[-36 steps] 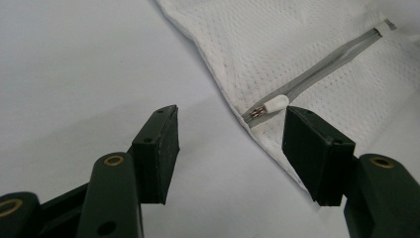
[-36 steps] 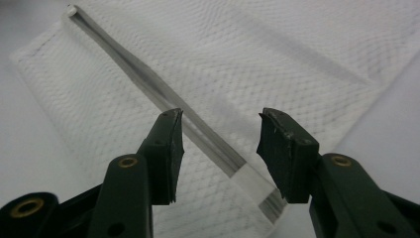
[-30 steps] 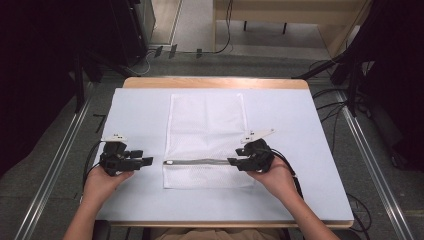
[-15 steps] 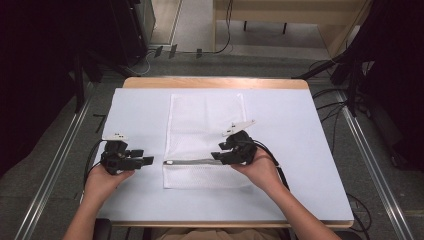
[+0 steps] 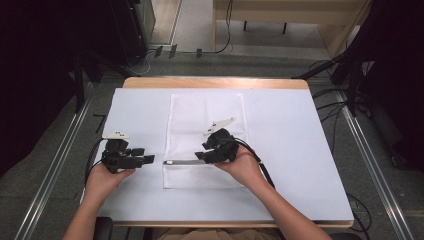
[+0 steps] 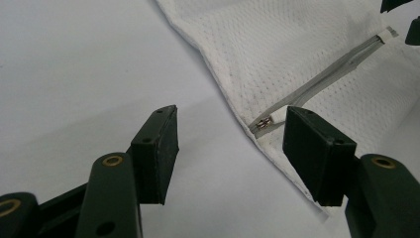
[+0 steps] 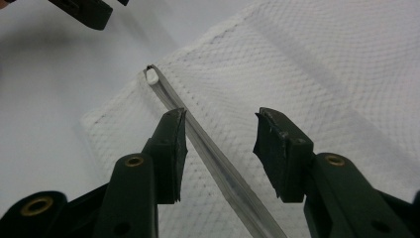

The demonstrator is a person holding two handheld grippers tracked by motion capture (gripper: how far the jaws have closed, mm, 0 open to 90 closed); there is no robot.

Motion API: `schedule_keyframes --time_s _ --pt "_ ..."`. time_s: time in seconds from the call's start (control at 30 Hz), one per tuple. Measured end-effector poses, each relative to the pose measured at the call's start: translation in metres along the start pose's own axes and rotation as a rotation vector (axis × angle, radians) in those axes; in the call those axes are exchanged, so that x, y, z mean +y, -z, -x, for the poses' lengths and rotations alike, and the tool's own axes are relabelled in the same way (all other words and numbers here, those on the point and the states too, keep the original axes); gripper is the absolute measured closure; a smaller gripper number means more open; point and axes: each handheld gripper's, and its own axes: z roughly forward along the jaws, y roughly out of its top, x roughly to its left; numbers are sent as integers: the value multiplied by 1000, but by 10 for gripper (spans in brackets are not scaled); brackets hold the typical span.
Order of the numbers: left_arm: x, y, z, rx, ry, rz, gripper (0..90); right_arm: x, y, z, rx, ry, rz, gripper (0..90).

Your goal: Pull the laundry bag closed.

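Where grey floor (image 5: 60,145) surrounds it, a white-covered table (image 5: 290,150) stands.

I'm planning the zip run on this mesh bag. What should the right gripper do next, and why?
Probably shut the right gripper on the zipper and carry on toward the left gripper. Its fingers straddle the grey zipper line but stand apart from it, and the strip's end lies ahead near the mesh bag's left edge.

Right claw (image 7: 220,148) agape over grey zipper strip (image 7: 218,161) on white mesh bag (image 7: 317,64).
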Motion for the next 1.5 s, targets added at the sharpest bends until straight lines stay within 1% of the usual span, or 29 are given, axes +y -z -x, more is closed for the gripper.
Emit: schedule_keyframes --time_s 0.1,0.17,0.23,0.33,0.47,0.5,0.53,0.63,0.7,0.73,0.77,0.87,0.9,1.0,1.03,1.07,1.13,1.17,1.23,1.27,1.3,1.4,1.43,1.5 --pt "0 -1 0 -4 -1 -3 391 4 -6 -3 10 2 -8 570" --pt "0 -2 0 -7 -1 0 391 6 -11 -4 17 1 -4 574" --pt "0 -1 0 -8 -2 -2 391 8 -19 -7 28 0 -6 583" --pt "0 -1 0 -8 -1 -2 391 10 -23 -8 33 2 -10 591" --pt "0 -1 0 -8 -4 -1 391 13 -30 -10 52 -2 -6 602" --pt "0 -1 0 -8 -3 0 391 13 -32 -11 58 -9 -9 609" --pt "0 -1 0 -8 -1 -1 391 14 -37 -12 73 -12 -6 627" --pt "0 -1 1 -11 -2 2 391 15 -41 -15 83 -13 -5 636" --pt "0 -1 1 -10 -3 1 391 15 -45 -17 94 -14 -10 638" --pt "1 -1 1 -8 -4 -5 391 15 -52 -19 101 -6 -19 640" --pt "1 -1 1 -8 -5 -6 391 15 -52 -19 101 -6 -19 640" --pt "0 -1 1 -10 -3 -1 391 16 -61 -23 110 -10 -33 660" --pt "0 -1 0 -9 -3 -2 391 16 -63 -24 116 -3 -33 674" --pt "0 -1 0 -6 -3 -4 391 16 -67 -27 124 -6 -44 688" --pt "0 -1 0 -3 -4 -3 391 16 -70 -28 126 1 -47 693" --pt "0 -1 0 -2 -6 -5 391 15 -74 -30 125 7 -61 711" --pt "0 -1 0 0 -6 -6 392 15 -76 -30 132 2 -66 720" --pt "0 -1 0 0 -8 -5 392 14 -78 -31 134 -4 -70 740" --pt "0 -1 0 1 -6 -6 391 13 -81 -32 150 -4 -80 772" --pt "0 -2 0 2 -7 -7 391 12 -85 -33 159 -8 -96 795" --pt "0 -2 0 3 -10 -9 391 11 -86 -34 160 -14 -98 795" --pt "0 -2 1 2 -14 -8 391 10 -89 -33 166 -11 -101 793" --pt "0 -2 1 1 -14 -8 391 10 -90 -34 167 -19 -105 792" --pt "0 -2 0 -5 -10 -6 391 11 -92 -34 170 -17 -97 788"
